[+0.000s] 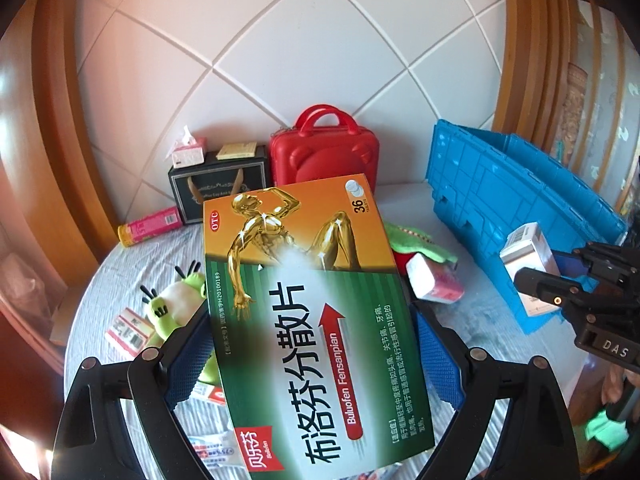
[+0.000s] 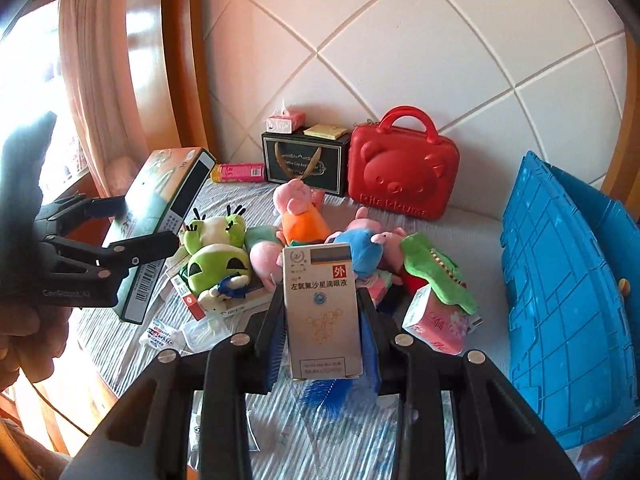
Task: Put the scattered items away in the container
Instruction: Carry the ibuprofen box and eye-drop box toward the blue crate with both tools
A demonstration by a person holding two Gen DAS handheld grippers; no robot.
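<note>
My left gripper (image 1: pixel 312 344) is shut on a large green and orange ibuprofen box (image 1: pixel 308 304) and holds it above the bed. It also shows in the right wrist view (image 2: pixel 160 216), held at the left. My right gripper (image 2: pixel 322 320) is shut on a small silver eye-drop box (image 2: pixel 322 308), raised over the bed. In the left wrist view that box (image 1: pixel 528 256) sits beside the blue crate. The blue crate (image 1: pixel 516 196) (image 2: pixel 560 288) stands at the right. Plush toys (image 2: pixel 304 216), a tissue pack (image 2: pixel 436 320) and small medicine packs (image 2: pixel 160 334) lie scattered on the striped sheet.
A red bear case (image 2: pixel 402 164), a black gift box (image 2: pixel 306 160) with a tissue box (image 2: pixel 286 120) on it, and a pink tube (image 2: pixel 240 172) stand along the padded white headboard (image 2: pixel 440 40). A wooden frame and curtain (image 2: pixel 100 80) are at the left.
</note>
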